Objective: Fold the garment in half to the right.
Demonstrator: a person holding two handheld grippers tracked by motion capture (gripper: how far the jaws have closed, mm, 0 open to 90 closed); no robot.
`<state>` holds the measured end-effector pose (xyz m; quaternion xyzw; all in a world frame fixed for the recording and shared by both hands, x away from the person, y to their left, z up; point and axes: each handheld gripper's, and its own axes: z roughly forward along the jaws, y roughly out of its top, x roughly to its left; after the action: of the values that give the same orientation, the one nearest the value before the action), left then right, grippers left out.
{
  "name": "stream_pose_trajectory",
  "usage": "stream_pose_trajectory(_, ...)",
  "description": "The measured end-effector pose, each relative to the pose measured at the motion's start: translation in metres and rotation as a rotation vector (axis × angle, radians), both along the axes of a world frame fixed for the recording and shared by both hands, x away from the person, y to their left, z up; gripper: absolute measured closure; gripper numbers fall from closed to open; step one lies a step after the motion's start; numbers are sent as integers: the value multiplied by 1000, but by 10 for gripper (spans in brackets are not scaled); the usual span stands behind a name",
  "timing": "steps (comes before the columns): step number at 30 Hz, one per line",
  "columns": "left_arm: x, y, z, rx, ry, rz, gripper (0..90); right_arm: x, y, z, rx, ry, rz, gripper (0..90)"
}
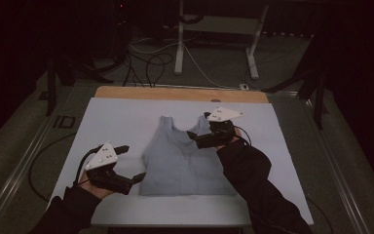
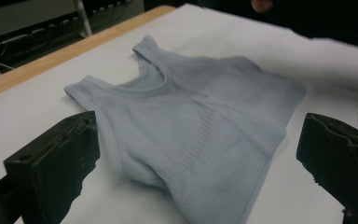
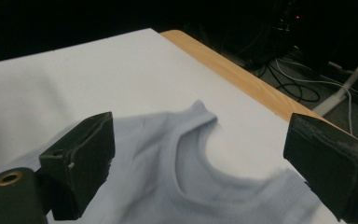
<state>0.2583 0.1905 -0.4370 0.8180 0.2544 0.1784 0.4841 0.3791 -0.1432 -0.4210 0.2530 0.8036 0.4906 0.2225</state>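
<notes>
Pale blue tank top spread flat near the middle of a white sheet covering the tabletop, straps toward the far wooden edge, hem toward the person

Left gripper poised just off the tank top's left side, level with its lower half, fingers spread wide and released, nothing between them; in the left gripper view the tank top lying across the gap between the two black fingers, armhole edge nearest the left one (contact with the cloth impossible to tell)

Right gripper over the tank top's right strap, near the neckline, dark sleeve crossing the tank top's right side; in the right gripper view, fingers parted wide above the scooped neckline of the tank top, gripping nothing, with the strap running up between them toward the wooden edge of the tabletop

Cables and a white desk frame on the floor beyond the tabletop, well apart from the tank top
</notes>
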Motion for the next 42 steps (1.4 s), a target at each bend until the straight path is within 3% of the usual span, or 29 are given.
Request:
stream_pose_trajectory(3, 1, -1, -2, -8, 24, -4, 6, 14, 14, 0, 23, 18, 0, 90)
stream_pose_trajectory(7, 2, -5, -5, 32, 72, -10, 14, 25, 25, 0, 28, 28, -29, 89)
stream_pose_trajectory(12, 2, -9, -13, 42, 99, -23, 14, 42, 42, -1, 33, 62, -47, 89)
stream_pose_trajectory(17, 2, -12, -25, 52, 122, -33, 15, 58, 62, -7, 9, 97, -46, 90)
stream_pose_trajectory(22, 1, -14, -39, 99, 156, -43, 29, 68, 76, -12, -2, 121, -45, 91)
stream_pose_trajectory(27, -1, -15, -51, 118, 171, -56, 41, 77, 90, -18, -18, 150, -59, 104)
stream_pose_trajectory(32, -1, -13, -60, 141, 176, -61, 78, 88, 106, -31, -31, 193, -89, 130)
stream_pose_trajectory(37, -2, -12, -72, 189, 209, -63, 120, 98, 118, -40, -67, 230, -107, 157)
stream_pose_trajectory(42, 1, -10, -78, 192, 226, -54, 164, 105, 127, -48, -79, 253, -119, 157)
